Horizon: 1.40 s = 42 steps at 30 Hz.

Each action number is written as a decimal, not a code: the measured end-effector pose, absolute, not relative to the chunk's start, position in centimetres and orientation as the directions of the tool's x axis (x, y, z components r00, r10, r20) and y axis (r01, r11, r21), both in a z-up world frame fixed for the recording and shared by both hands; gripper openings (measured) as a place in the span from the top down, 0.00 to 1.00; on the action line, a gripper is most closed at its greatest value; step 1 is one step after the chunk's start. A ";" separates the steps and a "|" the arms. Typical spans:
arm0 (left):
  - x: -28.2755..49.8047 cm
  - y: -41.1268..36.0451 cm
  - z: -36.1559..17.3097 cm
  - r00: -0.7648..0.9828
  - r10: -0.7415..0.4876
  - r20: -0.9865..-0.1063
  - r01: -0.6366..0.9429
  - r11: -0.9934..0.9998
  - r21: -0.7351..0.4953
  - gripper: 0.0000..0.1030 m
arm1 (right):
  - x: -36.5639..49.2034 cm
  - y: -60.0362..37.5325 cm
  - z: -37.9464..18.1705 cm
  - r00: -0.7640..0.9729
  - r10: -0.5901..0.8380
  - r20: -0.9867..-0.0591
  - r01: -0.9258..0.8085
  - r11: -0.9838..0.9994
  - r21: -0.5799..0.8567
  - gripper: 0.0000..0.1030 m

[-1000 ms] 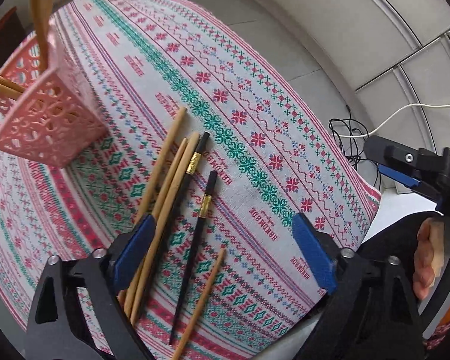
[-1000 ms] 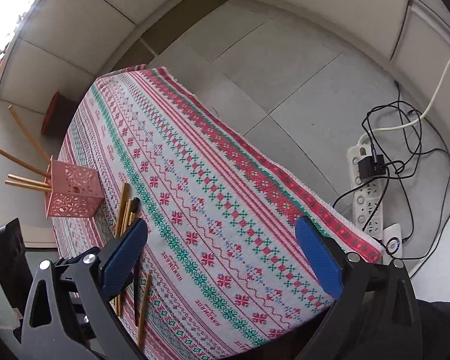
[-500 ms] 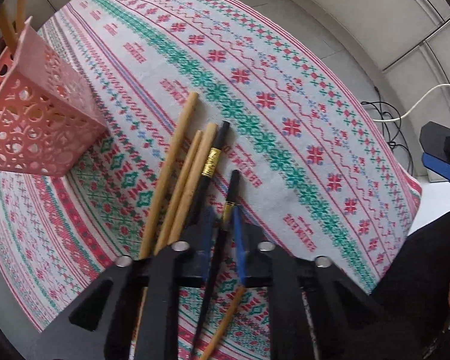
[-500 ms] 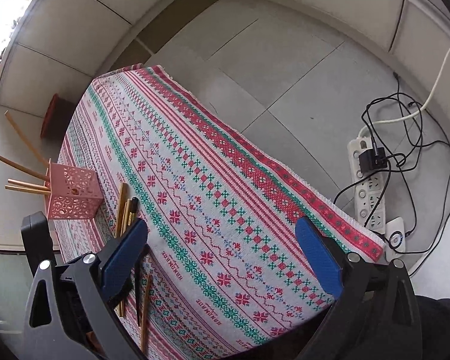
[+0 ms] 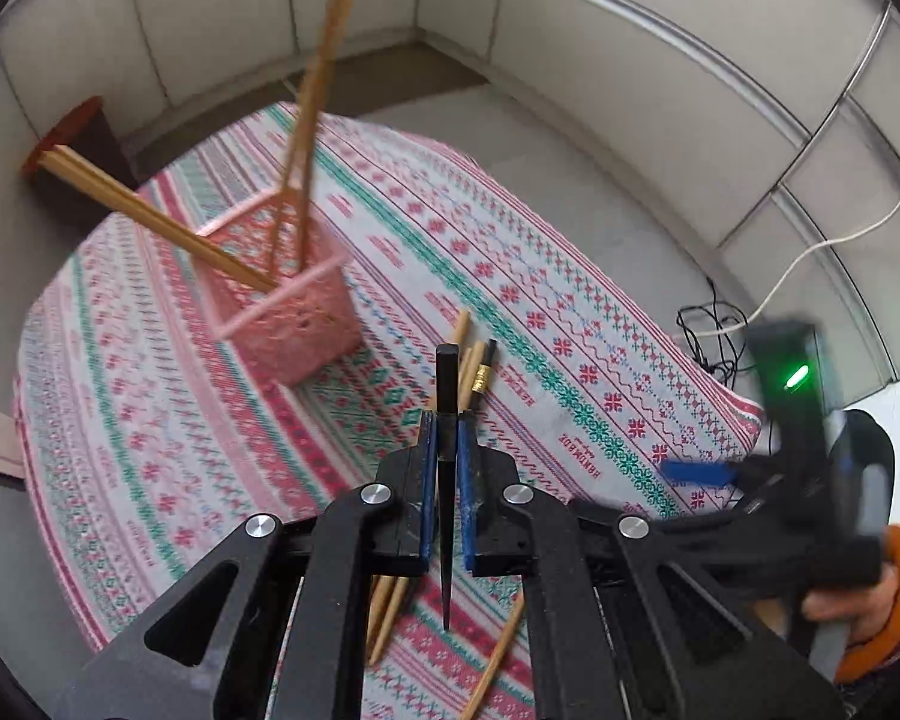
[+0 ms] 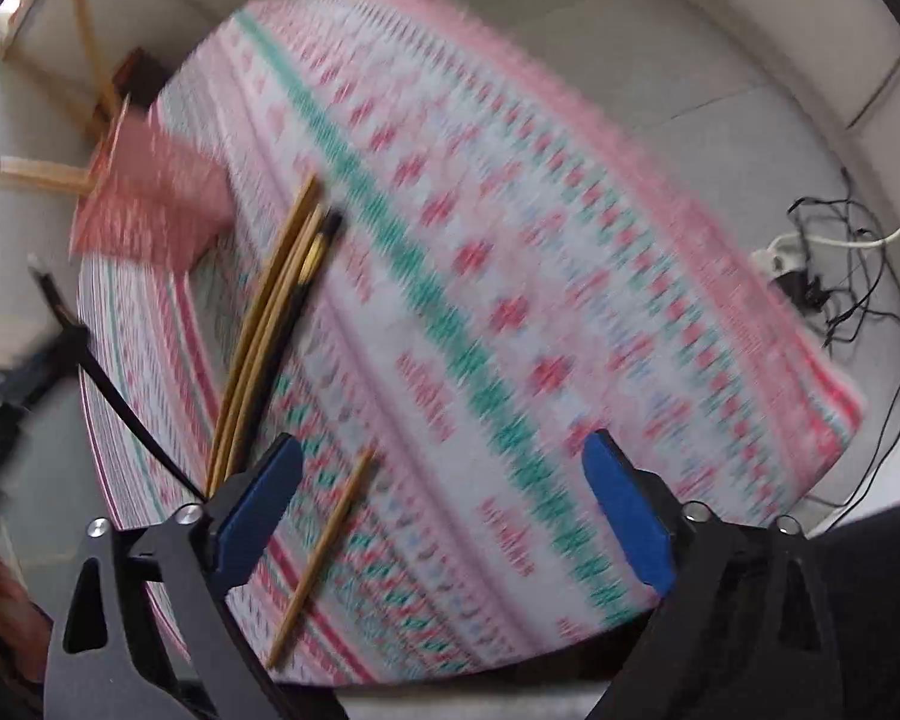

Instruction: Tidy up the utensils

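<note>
My left gripper (image 5: pixel 447 420) is shut on a black chopstick (image 5: pixel 447 378) and holds it above the patterned tablecloth (image 5: pixel 540 300). Behind it stands a pink perforated basket (image 5: pixel 282 312) with several wooden chopsticks leaning out. A few wooden chopsticks (image 5: pixel 465 360) and a black gold-banded chopstick (image 5: pixel 483 372) lie on the cloth below. My right gripper (image 6: pixel 444 471) hovers over the near edge with its jaws closing and nothing between them. A single wooden chopstick (image 6: pixel 324 552) lies just under its left finger. The bundle (image 6: pixel 264 336) lies further left, near the basket (image 6: pixel 150 198).
The cloth-covered table ends close to me and on the right. Beyond it on the tiled floor lie a power strip and tangled cables (image 6: pixel 798 270). A red stool (image 5: pixel 72 132) stands past the far corner. The right wrist view is motion-blurred.
My left gripper closed on the black chopstick and lifted it off the cloth towards the basket side. My right gripper swung left over the remaining chopsticks, its jaws narrowing a little.
</note>
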<state>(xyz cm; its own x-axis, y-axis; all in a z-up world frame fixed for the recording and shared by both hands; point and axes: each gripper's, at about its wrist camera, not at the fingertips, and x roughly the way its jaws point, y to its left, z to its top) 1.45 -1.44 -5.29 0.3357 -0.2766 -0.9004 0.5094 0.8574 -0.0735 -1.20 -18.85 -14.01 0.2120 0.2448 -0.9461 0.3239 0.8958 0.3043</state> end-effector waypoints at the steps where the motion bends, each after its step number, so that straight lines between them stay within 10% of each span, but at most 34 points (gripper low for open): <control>1: 1.2 -0.7 -4.6 0.358 -0.273 -0.893 0.502 0.863 -0.063 0.94 | -1.3 -17.8 -14.6 0.178 0.247 -0.953 0.316 0.902 0.293 0.24; 10: 0.6 2.5 -2.0 0.444 -0.291 -0.848 0.434 0.897 -0.080 0.94 | -1.4 -10.8 -15.7 0.165 0.083 -0.983 0.261 0.957 0.125 0.49; 13: 0.4 2.9 -1.7 0.453 -0.292 -0.842 0.424 0.902 -0.084 0.94 | -1.9 -9.7 -15.5 0.211 0.012 -0.977 0.235 0.970 0.062 0.73; 19: -0.4 2.8 -0.6 0.479 -0.309 -0.821 0.437 0.896 -0.082 0.94 | -0.7 -11.1 -15.2 0.259 0.129 -0.957 0.266 0.943 0.199 0.93; 42: -0.2 -5.5 -14.2 0.098 -0.219 -0.971 0.607 0.786 -0.116 0.69 | -0.2 -24.5 -6.5 0.537 0.096 -0.838 0.316 0.898 0.305 0.95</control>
